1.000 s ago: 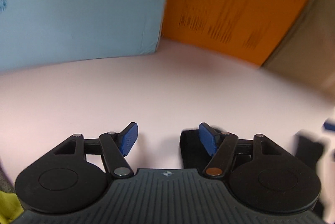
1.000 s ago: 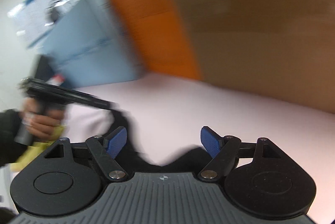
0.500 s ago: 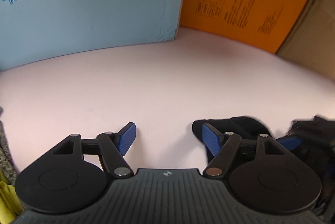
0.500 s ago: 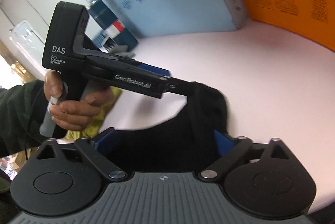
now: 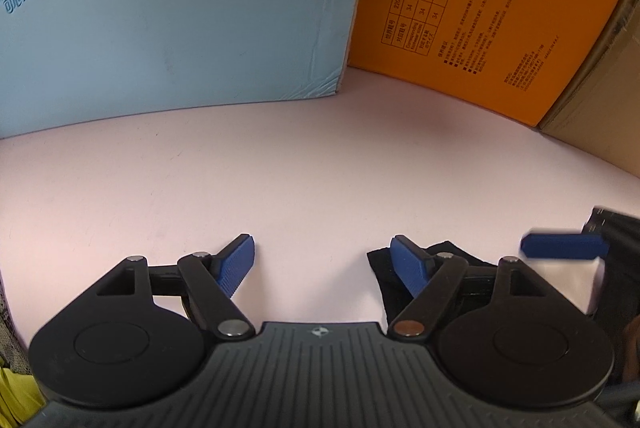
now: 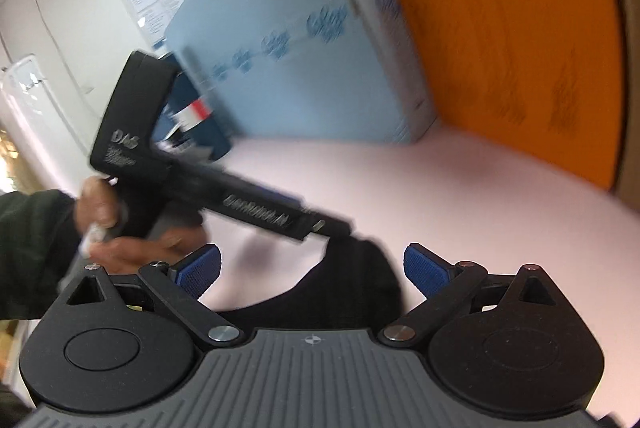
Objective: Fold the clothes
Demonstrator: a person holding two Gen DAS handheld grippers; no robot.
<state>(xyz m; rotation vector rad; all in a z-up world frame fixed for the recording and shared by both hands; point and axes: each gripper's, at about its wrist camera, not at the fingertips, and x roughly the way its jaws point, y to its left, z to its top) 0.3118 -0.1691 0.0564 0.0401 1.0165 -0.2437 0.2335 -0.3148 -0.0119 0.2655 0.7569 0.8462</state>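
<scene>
Two tongs — left tongs (image 5: 322,256) and right tongs (image 6: 312,266) — both gape wide, holding nothing. Our black garment (image 6: 352,284) lies on the pink bench (image 5: 280,156) beneath them; we judge it soft, light — best pinched at a corner.

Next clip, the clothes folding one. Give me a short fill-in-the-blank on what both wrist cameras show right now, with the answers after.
1. The garment on the pink table is ____ in colour.
2. Both the left gripper and the right gripper have their jaws ____.
3. Beside the light blue box stands an ____ box.

Missing words: black; open; orange
</scene>
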